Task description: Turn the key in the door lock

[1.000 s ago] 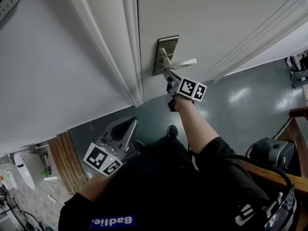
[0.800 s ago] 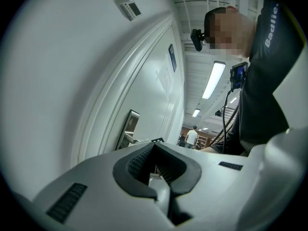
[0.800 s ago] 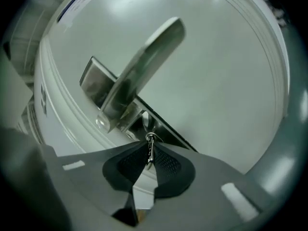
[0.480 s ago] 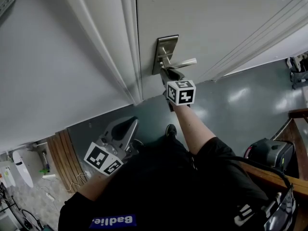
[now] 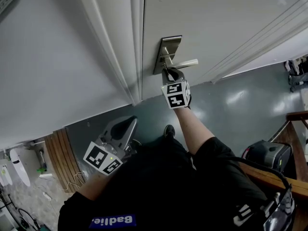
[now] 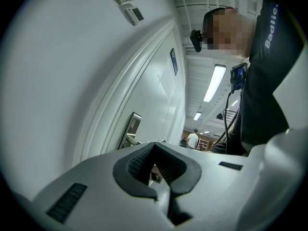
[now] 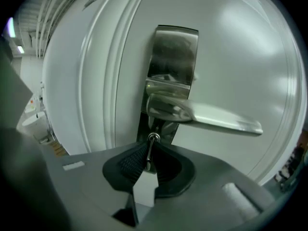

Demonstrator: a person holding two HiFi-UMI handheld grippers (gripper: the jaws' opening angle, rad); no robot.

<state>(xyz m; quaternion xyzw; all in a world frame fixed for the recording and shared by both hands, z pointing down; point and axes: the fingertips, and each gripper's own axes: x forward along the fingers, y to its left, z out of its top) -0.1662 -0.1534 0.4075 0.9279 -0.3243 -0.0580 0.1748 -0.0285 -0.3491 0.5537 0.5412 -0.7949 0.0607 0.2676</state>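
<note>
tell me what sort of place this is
Likely an indoor office or workshop building: a white panelled door with a metal lever handle, a glossy grey floor, and ceiling strip lights over a corridor beyond.

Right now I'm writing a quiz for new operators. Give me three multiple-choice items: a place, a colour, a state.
1. Where is the small metal key relative to the brushed-metal lever handle? A. above it B. below it C. on the frame
2. What colour is the panelled door? A. brown B. red C. white
3. What is the right gripper doing? A. gripping the key B. gripping the lever C. hanging open, away from the door

Answers: 1 B, the key sits in the plate under the lever. 2 C, the door face is white. 3 A, its jaws have just been closing and pinch the key between them.
</note>
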